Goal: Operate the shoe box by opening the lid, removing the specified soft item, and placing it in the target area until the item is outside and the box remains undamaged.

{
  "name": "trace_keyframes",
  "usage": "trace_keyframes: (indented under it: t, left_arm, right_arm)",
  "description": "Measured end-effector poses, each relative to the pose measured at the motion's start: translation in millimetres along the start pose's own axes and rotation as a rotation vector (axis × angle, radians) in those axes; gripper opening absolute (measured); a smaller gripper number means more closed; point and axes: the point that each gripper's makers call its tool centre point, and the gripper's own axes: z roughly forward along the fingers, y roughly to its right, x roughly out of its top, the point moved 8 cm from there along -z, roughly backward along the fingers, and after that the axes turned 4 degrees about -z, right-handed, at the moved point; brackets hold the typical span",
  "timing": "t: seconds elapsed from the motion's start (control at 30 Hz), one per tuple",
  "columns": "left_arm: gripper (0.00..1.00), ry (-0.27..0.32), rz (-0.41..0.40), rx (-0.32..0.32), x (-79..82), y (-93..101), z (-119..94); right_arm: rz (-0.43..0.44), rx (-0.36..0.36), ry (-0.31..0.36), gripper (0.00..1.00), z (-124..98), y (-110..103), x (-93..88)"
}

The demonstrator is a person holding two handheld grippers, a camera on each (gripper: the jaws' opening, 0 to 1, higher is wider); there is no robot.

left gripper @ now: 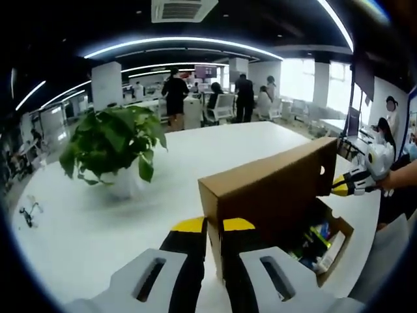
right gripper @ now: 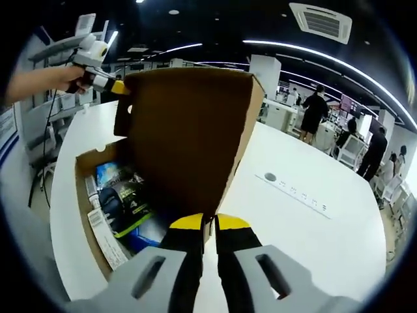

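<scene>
Pinching the raised lid (right gripper: 189, 137) at both ends, each gripper (left gripper: 207, 225) (right gripper: 203, 223) is closed; uneven pulling may tear it.

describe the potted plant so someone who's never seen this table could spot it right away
On the big white table, look left of the open cardboard shoe box. The potted plant stands alone there: broad green leaves spilling over a small white pot, the sole living thing on the table.
</scene>
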Motion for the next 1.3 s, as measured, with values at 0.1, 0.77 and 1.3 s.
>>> trace_keyframes:
  t: [0.1,0.77,1.3]
  left_arm:
    - [0.04,0.0,-0.003,-0.002,0.9,-1.9,3]
    - [0.04,0.019,-0.054,0.014,-10.8,-5.1,15]
    - [0.01,-0.09,-0.093,0.076,-66.5,4.7,20]
  right_arm:
    - [0.005,-0.007,-0.004,0.02,4,2,1.2]
    - [0.02,-0.015,-0.049,0.0,15,9,1.2]
    - [0.019,-0.011,-0.053,0.0,18,11,2.6]
